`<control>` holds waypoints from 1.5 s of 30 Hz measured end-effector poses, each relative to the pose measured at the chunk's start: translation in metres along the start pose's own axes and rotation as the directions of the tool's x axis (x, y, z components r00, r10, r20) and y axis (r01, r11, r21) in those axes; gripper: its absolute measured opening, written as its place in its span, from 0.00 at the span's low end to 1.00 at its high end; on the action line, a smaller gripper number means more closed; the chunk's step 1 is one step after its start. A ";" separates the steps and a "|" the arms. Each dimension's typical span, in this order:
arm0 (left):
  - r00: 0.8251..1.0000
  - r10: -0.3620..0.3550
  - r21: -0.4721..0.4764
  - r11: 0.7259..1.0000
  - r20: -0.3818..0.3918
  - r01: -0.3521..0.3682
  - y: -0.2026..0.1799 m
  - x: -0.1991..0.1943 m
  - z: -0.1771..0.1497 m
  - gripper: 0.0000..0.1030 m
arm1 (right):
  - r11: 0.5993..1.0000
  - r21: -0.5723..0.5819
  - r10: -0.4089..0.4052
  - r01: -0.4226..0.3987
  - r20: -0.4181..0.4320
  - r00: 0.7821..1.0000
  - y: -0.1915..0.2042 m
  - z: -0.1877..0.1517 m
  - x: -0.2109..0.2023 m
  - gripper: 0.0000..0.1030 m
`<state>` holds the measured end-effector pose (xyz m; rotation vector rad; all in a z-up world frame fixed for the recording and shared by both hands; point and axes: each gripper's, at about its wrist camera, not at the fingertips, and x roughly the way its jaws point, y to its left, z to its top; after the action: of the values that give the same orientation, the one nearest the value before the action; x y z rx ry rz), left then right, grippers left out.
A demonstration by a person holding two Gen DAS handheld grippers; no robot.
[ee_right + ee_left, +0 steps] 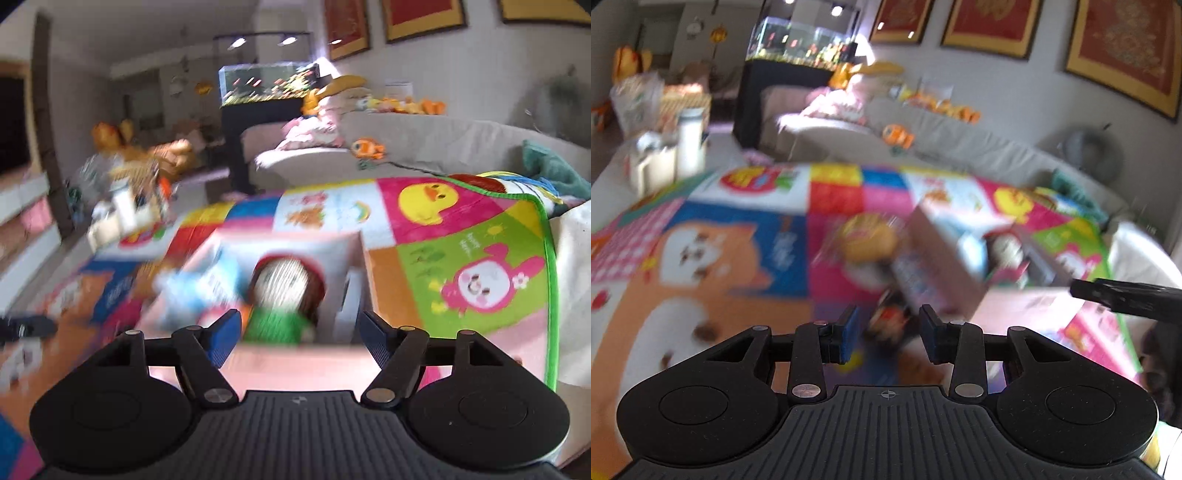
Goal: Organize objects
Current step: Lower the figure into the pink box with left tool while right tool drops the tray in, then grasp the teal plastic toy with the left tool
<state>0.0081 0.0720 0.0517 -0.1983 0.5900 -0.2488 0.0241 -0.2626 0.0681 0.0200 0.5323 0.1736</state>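
Both wrist views are motion-blurred.

Left wrist view: the left gripper [889,332] occupies the lower centre of the frame. Its blue pads stand apart with a moderate gap, and nothing is pressed between them; blurred dark and orange shapes show through the gap, on the surface beyond. The gripper is above a multicoloured play mat [713,240] printed with cartoon panels. A pink box [945,254] sits right of centre, tilted in the frame, with small toys inside. A round yellow-and-orange item [868,240] lies just beside the box's left edge; its identity cannot be determined. The black tip of the right gripper [1123,295] enters from the right edge, near the box. A white bottle [690,142] stands at upper left, off the mat. A beige sofa [960,136] runs across the upper centre.

Right wrist view: the right gripper [297,334] occupies the lower centre, jaws spread wide, with no contact on either pad. It is directly above the pink box [295,363], whose near wall fills the space between the fingers. Inside the box, at frame centre, lies a doll [284,291] with a pale face, brown hair and a green body; a blurred blue-and-white item [192,291] lies to its left. The play mat [461,266] extends to the right.
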 end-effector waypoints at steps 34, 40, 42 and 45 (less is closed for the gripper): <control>0.973 -0.031 0.033 0.999 -0.230 0.040 -0.093 0.060 -0.031 0.37 | 0.999 0.036 0.033 -0.028 -0.149 0.988 0.026 -0.066 -0.001 0.85; 0.964 -0.048 0.185 0.978 -0.262 0.099 -0.089 0.043 -0.038 0.37 | 0.994 0.103 0.047 -0.032 -0.153 0.987 0.015 -0.066 0.000 0.85; 0.967 -0.028 0.215 0.973 -0.253 0.085 -0.078 0.034 -0.039 0.37 | 0.997 0.076 0.045 -0.033 -0.154 0.987 0.021 -0.065 0.001 0.85; 0.976 0.061 0.229 0.973 -0.210 -0.011 -0.050 0.024 -0.035 0.37 | 0.999 0.004 0.034 -0.034 -0.137 0.990 0.035 -0.062 -0.001 0.85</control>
<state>-0.0010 0.0134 0.0233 0.0621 0.7745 -0.3027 -0.0142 -0.2304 0.0173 0.0189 0.6697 0.2087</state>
